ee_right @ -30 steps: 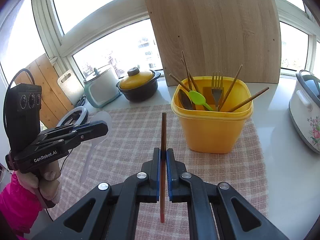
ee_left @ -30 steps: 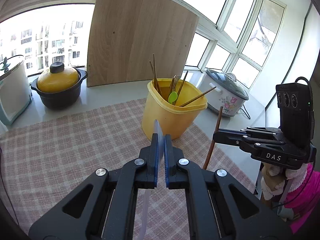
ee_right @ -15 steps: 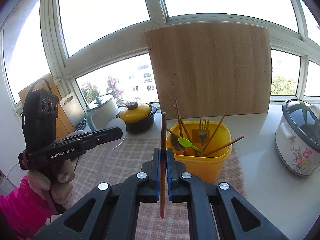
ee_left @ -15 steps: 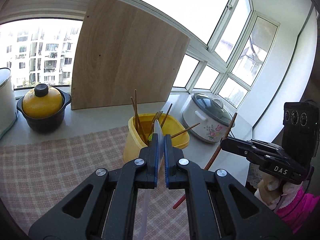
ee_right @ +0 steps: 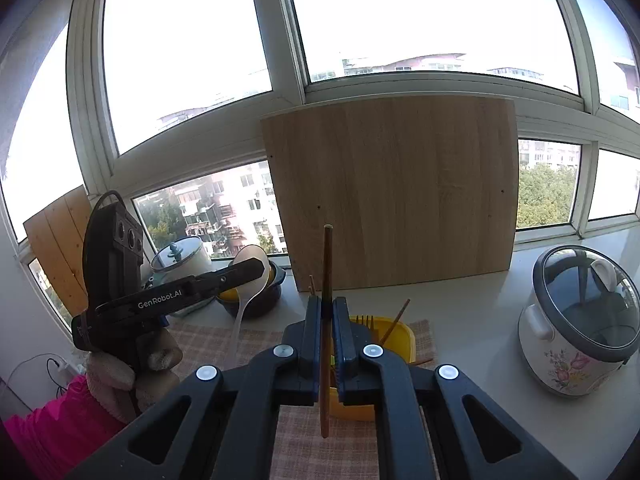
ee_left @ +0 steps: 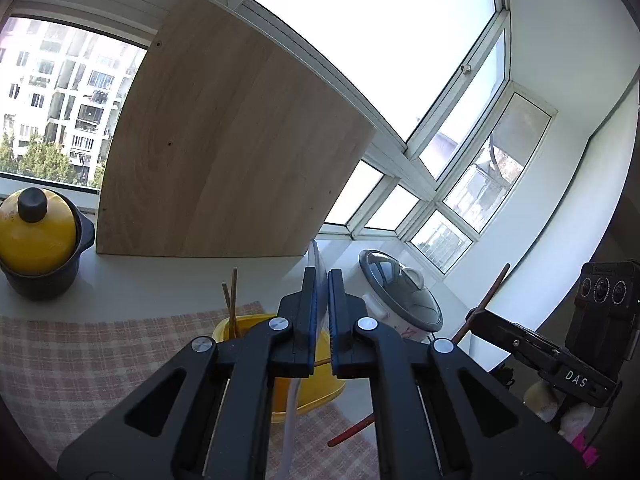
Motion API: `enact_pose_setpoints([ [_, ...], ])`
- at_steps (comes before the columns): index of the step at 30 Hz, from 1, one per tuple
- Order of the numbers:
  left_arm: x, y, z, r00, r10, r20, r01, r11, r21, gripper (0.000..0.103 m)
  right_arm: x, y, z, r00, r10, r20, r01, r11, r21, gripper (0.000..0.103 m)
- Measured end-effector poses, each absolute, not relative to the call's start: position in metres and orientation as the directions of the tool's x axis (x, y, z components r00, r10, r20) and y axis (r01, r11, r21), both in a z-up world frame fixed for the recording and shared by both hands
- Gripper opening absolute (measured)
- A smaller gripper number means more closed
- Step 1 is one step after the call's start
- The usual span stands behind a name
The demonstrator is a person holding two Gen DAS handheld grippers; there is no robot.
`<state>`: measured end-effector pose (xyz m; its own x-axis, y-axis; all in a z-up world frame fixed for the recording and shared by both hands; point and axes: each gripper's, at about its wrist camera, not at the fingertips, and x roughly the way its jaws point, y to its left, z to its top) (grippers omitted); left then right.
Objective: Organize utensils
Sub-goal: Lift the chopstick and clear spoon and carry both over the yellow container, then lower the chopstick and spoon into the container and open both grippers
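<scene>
In the left wrist view my left gripper is shut on a clear plastic spoon, bowl edge-on above the fingertips, handle hanging below. My right gripper is shut on a brown wooden chopstick, held upright. The yellow tub with chopsticks and a fork stands on the checked cloth, low and partly hidden behind both grippers; it also shows as tub. Each gripper shows in the other's view: right gripper with the chopstick, left gripper with the spoon.
A wooden board leans on the window behind the tub. A floral rice cooker stands right of it. A dark pot with a yellow lid and a white pot sit at the left. A person's gloved hand holds the left gripper.
Both grippers have risen, each keeping its utensil. The tub has sunk low in both views and now lies partly behind the fingers. The left view has swung right, toward the rice cooker.
</scene>
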<state>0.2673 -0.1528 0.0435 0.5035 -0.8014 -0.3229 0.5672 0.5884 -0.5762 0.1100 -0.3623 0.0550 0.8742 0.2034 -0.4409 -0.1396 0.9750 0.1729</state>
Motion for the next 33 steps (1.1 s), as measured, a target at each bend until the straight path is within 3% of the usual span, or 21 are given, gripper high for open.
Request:
enact_pose_setpoints([
  [16,0.321,-0.196,0.017,0.515,-0.799,-0.311,0.563,0.589,-0.579,0.002,0.157,-0.387,0.068,0.888,0.163,-0.429,-0.095,0.98,0.175,0.003],
  [33,0.325,-0.194,-0.011,0.483,-0.803,-0.349,0.561,0.59,-0.58,0.002,0.182,-0.389,0.031,0.84,0.17,-0.515,-0.076,0.977,0.199,0.003],
])
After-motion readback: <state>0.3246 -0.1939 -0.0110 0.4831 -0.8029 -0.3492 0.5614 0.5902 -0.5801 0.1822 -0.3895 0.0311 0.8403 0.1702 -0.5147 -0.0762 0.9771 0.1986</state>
